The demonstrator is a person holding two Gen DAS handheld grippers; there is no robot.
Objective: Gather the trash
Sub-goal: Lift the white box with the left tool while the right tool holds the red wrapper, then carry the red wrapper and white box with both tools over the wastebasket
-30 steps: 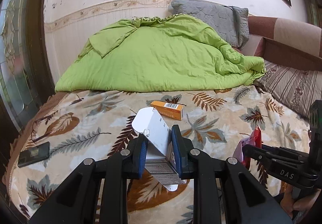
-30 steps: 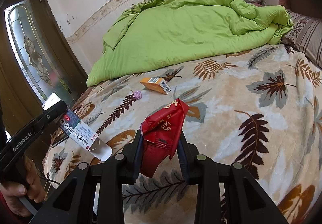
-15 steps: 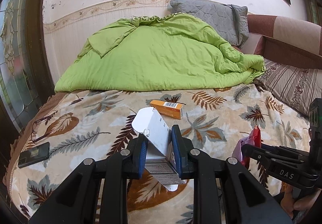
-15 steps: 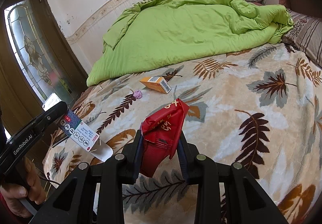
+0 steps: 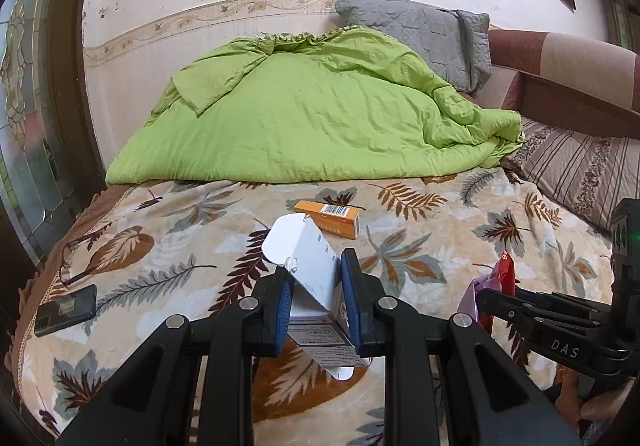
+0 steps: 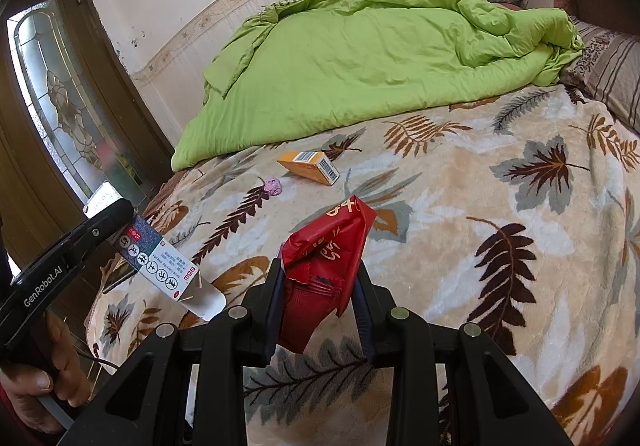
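Trash fills both: your left hand-held gripper [image 5: 316, 298] clamps the white carton [image 5: 308, 266], your right hand-held gripper [image 6: 320, 302] the red wrapper [image 6: 324, 258]. Next you need a bin; none shows.

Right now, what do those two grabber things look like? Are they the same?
Nearly twins. The left gripper and right gripper are both matte black plastic with chunky forked arms, silver round bolts and blue pads lining the fingers. White lettering differs: one side reads "GenRobot.AI", another reads "DAS", and a small green light glows on the right one. Bare hands hold them; no cables are clearly visible.
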